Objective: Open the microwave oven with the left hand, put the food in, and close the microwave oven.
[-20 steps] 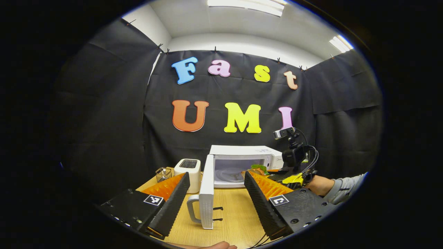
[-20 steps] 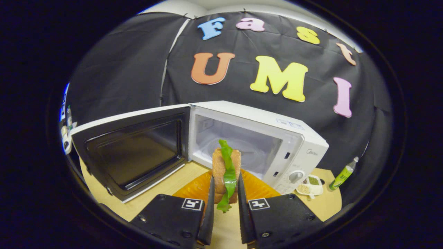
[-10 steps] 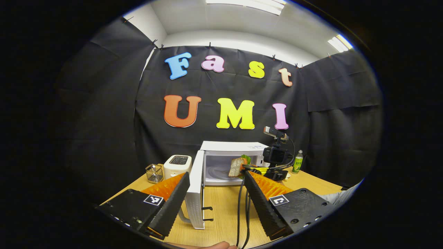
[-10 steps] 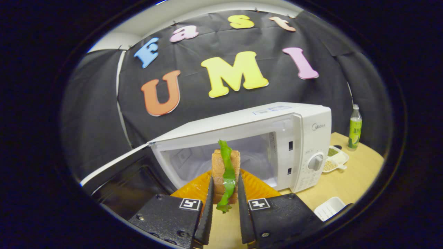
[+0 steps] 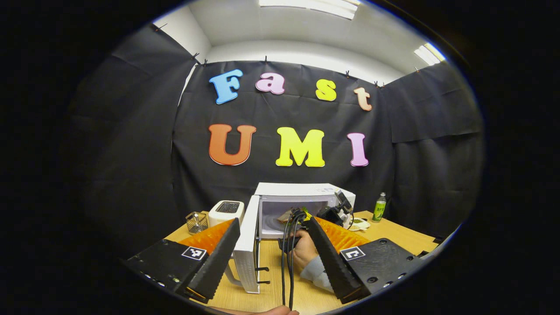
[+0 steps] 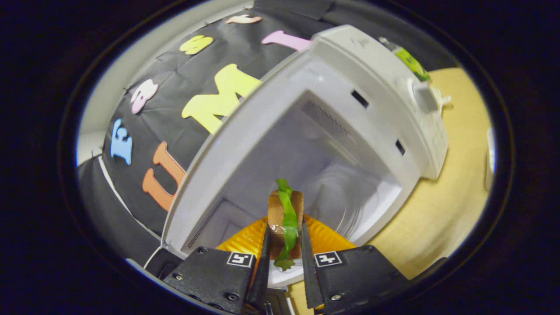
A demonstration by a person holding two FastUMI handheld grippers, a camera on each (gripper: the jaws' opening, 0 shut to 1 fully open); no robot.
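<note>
Gripping the sandwich (image 6: 284, 218) between both fingers, my right claw (image 6: 283, 271) holds it at the mouth of the microwave oven (image 6: 350, 109), in front of the white cavity, tilted against the surface (image 6: 437, 210). My left claw (image 5: 271, 258) hangs wide apart and empty, near the open door (image 5: 247, 249), which stands edge-on in front of the oven. Beyond it, a hand (image 5: 304, 251) carries the right claw into the oven's opening.

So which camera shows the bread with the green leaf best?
The right gripper view. There the brown bread slices with a green lettuce leaf sit close up and sharp, pinched between the right gripper jaws at the white microwave oven's mouth. The left gripper view shows the food far off, small and half hidden by cables.
</note>
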